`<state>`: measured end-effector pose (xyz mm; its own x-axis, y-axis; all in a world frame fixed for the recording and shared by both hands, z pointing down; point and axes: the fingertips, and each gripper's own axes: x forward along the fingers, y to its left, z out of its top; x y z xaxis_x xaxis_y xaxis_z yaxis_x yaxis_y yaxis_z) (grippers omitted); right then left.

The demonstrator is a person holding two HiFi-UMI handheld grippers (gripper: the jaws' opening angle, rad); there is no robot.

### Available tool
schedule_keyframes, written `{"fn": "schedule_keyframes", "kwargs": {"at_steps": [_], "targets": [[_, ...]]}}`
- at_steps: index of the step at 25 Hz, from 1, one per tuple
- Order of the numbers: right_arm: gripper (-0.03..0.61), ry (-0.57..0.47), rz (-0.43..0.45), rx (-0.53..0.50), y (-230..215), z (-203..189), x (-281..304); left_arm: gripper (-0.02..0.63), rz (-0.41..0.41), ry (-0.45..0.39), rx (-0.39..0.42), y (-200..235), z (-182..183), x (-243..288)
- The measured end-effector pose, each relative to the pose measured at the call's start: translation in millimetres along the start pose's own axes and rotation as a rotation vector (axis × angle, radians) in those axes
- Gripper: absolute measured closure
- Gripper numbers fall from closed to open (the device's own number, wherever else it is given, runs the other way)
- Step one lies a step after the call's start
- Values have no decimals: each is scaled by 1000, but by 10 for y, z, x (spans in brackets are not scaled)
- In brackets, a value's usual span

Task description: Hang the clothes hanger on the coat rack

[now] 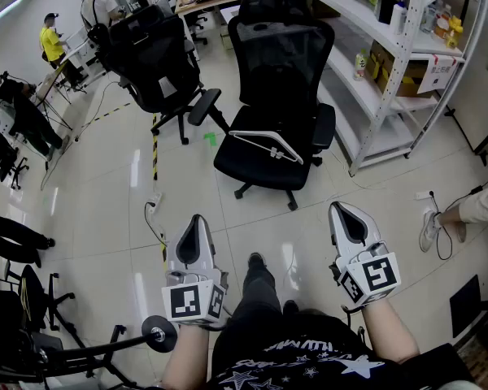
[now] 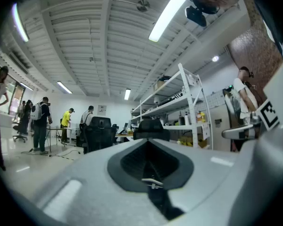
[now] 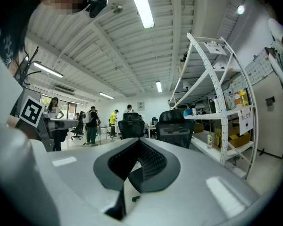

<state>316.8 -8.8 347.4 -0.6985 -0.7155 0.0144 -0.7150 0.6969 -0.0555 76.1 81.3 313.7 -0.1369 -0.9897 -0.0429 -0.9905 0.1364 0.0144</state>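
The left gripper (image 1: 195, 230) and right gripper (image 1: 347, 222) are smooth grey plastic shells with dark ribbed pads. Each carries one marker cube and is held level and low above a glossy pale tiled floor (image 1: 106, 185). Each gripper's own view shows its jaws pressed together with nothing between them.

The clothes hanger (image 1: 267, 143), a thin white triangular outline, lies flat on the seat of the nearer chair (image 1: 281, 63), well ahead of both grippers. That chair is black with a mesh back. A second black chair (image 1: 150, 55) stands to its left.

White perforated-steel shelving (image 1: 374, 80) runs along the right, its upper shelves cut off by the frame edge. At the bottom left a black tubular frame (image 1: 159, 333) ending in a round wheel-like disc is partly out of frame. It may be a stand's base, but the view is too partial to tell.
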Motion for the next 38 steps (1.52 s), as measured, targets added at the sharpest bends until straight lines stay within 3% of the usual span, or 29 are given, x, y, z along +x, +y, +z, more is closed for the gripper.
{"fn": "schedule_keyframes", "kwargs": {"at_steps": [7, 12, 16, 20, 25, 31, 38], "targets": [[571, -6, -54, 15, -169, -159, 649, 609, -36, 29, 5, 285, -226, 707], [571, 16, -119, 30, -324, -301, 1395, 609, -175, 6, 4, 411, -246, 1518], [571, 38, -164, 56, -407, -426, 2022, 609, -231, 43, -17, 622, -401, 2129], [571, 67, -259, 41, -546, -606, 2541, 609, -329, 87, 18, 786, -624, 2682], [571, 146, -304, 74, -603, -918, 2998, 609, -339, 131, -24, 1021, -852, 3203], [571, 223, -335, 77, -779, -1301, 3289, 609, -343, 225, -57, 1010, -1341, 3473], [571, 254, -305, 99, -1064, -1786, 3621, 609, -334, 276, -61, 907, -1891, 3882]]}}
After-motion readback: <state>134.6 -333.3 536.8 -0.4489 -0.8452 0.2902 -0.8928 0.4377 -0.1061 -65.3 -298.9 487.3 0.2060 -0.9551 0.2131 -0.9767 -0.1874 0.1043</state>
